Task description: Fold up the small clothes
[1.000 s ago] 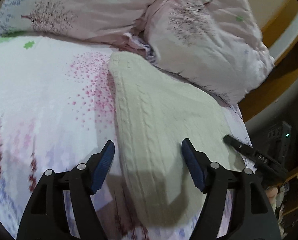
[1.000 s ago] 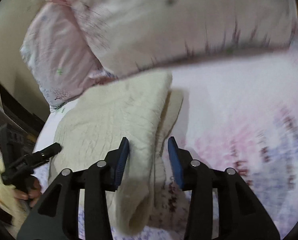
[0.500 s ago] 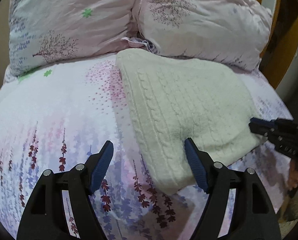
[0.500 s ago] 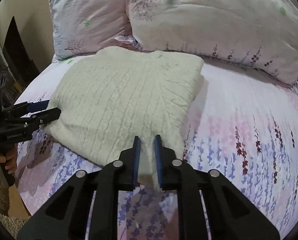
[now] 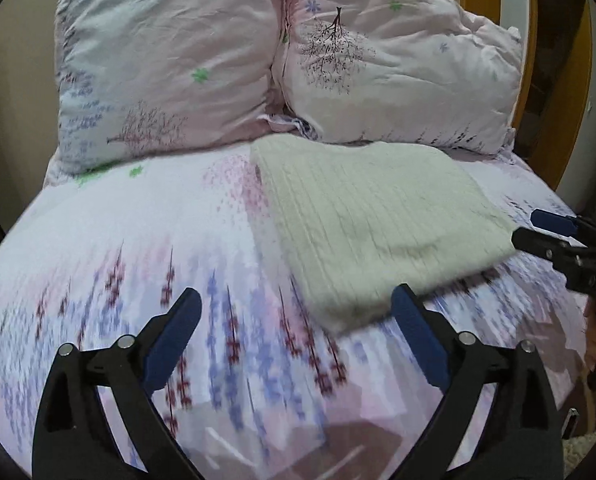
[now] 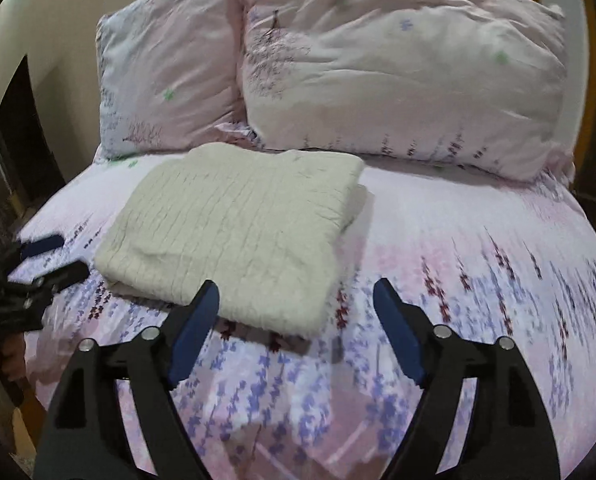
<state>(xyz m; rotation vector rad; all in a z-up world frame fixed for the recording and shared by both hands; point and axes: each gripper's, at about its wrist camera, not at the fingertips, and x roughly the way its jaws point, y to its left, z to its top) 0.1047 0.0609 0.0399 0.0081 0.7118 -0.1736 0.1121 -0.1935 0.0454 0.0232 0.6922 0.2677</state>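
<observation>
A cream cable-knit sweater [image 5: 374,216] lies folded into a flat rectangle on the floral bed sheet, just below the pillows; it also shows in the right wrist view [image 6: 238,224]. My left gripper [image 5: 296,308] is open and empty, held back above the sheet near the sweater's near corner. My right gripper [image 6: 296,300] is open and empty, just short of the sweater's near edge. Each gripper shows at the edge of the other's view: the right one [image 5: 538,230] beside the sweater's right corner, the left one [image 6: 54,256] at its left corner.
Two pink floral pillows [image 5: 170,76] [image 5: 398,72] lean at the head of the bed. A wooden headboard [image 5: 554,80] rises at the right. The sheet [image 6: 478,260] stretches right of the sweater. The bed's edge drops off at the left [image 6: 22,312].
The right gripper opened and let go of the sweater's edge. Both grippers drew back from the sweater, which now lies folded flat.
</observation>
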